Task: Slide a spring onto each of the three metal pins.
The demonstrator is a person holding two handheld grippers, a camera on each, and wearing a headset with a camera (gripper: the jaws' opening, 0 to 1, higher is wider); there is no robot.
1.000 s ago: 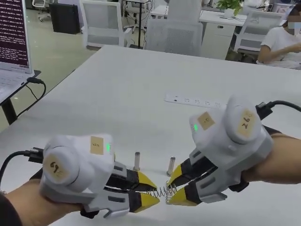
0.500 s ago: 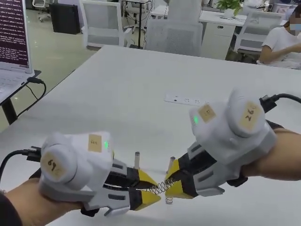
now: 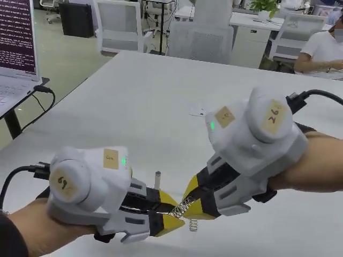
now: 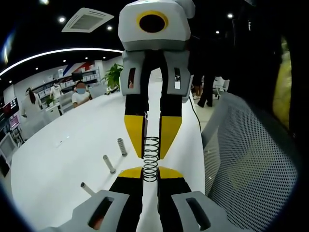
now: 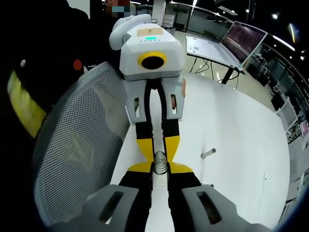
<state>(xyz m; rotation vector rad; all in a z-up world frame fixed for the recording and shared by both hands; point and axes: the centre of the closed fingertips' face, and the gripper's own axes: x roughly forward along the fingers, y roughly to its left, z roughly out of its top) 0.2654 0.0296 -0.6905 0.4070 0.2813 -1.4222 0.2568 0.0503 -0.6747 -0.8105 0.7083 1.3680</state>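
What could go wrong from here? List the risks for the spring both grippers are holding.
1. The spring is clamped at opposite ends by the left gripper and the right gripper; if either releases unevenly, it may flick away.
2. It lies tilted, while the pins stand upright, so it could miss or jam on a pin top.
3. Both grippers work close to the nearest pin and might knock it.

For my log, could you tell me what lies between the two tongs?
A spring, gripped by left tongs and right tongs, in the left gripper view.
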